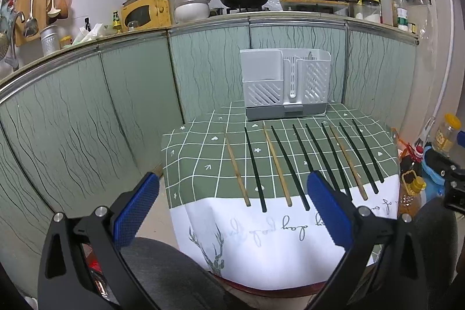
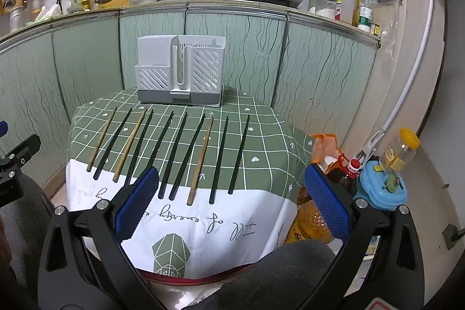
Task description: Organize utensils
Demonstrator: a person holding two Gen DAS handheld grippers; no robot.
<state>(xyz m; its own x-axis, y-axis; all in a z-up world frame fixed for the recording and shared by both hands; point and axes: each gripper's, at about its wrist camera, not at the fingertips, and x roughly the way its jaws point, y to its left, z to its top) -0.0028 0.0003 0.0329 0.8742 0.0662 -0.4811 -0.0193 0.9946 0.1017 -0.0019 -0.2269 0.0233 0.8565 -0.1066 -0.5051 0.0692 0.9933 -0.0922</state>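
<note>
Several chopsticks lie side by side on a small table with a green checked cloth [image 1: 203,161]: black ones [image 1: 255,169] [image 2: 220,160] and three wooden ones [image 1: 237,169] [image 2: 201,161]. A white and grey utensil holder [image 1: 286,86] [image 2: 181,71] stands at the table's far edge. My left gripper [image 1: 232,202] is open and empty, held in front of the table's near edge. My right gripper [image 2: 231,196] is open and empty, also in front of the near edge.
Green cabinet fronts [image 1: 87,112] close in behind and to the left of the table. Oil bottles [image 2: 348,173], a blue box [image 2: 380,191] and a yellow-lidded jar [image 2: 401,150] stand on the floor to the right. The kitchen counter [image 2: 203,2] above carries pots.
</note>
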